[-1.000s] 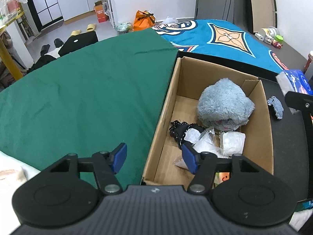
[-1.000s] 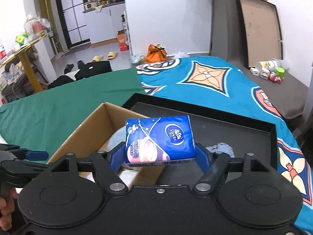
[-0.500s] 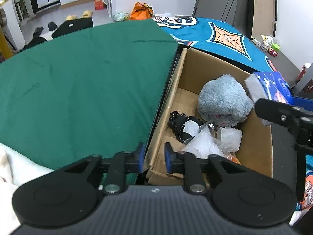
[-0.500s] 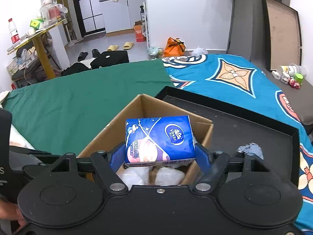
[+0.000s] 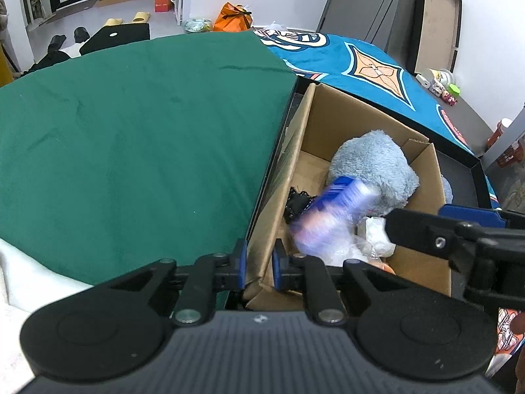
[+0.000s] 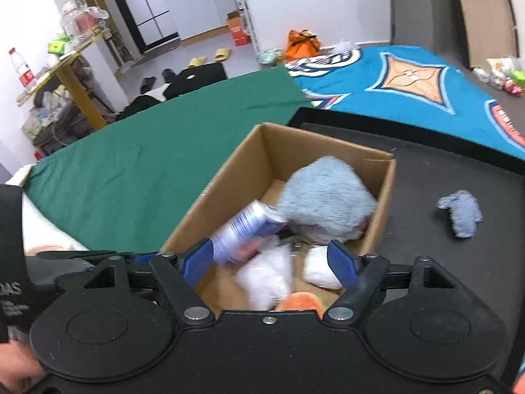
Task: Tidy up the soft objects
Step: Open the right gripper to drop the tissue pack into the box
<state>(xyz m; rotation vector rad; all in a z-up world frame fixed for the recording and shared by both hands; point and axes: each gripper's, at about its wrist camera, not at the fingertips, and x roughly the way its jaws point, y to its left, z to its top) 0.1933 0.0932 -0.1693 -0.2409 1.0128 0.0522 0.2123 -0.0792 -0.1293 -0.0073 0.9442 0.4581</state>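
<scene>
A cardboard box (image 5: 361,121) (image 6: 249,151) stands in a black tray and holds a blue-grey plush toy (image 5: 374,167) (image 6: 325,193), white plastic-wrapped packs (image 6: 265,275) and a black item (image 5: 297,200). A blue tissue pack (image 5: 328,210) (image 6: 242,229), blurred, is falling into the box, free of the fingers. My left gripper (image 5: 259,264) is shut on the box's near-left wall. My right gripper (image 6: 267,261) is open over the box's near edge; it also shows in the left wrist view (image 5: 459,229).
A small grey-blue cloth (image 6: 461,213) lies on the black tray (image 6: 443,164) to the right of the box. Green cloth (image 5: 131,131) covers the surface on the left, a blue patterned cloth (image 6: 410,82) lies beyond. Floor clutter is far off.
My left gripper closed on the box wall. My right gripper moved over the box, opened and let go of the tissue pack, which now drops into the box.
</scene>
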